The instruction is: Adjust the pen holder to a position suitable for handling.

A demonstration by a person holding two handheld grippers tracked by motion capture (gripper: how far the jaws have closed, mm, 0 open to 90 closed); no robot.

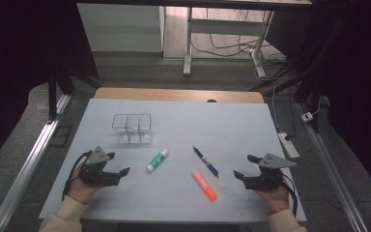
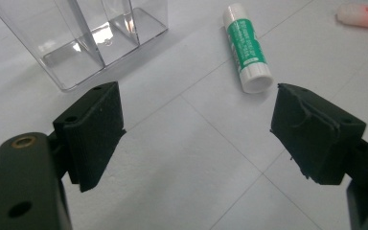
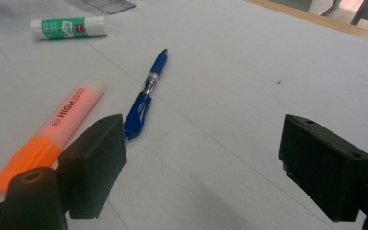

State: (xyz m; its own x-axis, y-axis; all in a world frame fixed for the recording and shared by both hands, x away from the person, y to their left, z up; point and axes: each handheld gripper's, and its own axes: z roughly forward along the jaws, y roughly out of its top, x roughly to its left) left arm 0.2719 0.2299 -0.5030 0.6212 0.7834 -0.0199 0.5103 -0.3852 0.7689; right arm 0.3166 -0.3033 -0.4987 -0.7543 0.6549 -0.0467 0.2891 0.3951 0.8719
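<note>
Glue stick [image 2: 247,50] whole | highlighter [image 2: 362,16] cut off | both hand-held grippers wide open, empty

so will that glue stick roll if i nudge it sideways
Likely yes: the glue stick is a round tube lying flat on the smooth table. Its glossy label probably makes it a bit slippery. It looks stiff, so it shouldn't bend.

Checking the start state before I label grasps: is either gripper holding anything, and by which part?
Nothing is held. The left gripper and right gripper both stand open above the table, apart from the glue stick, pen and highlighter.
</note>
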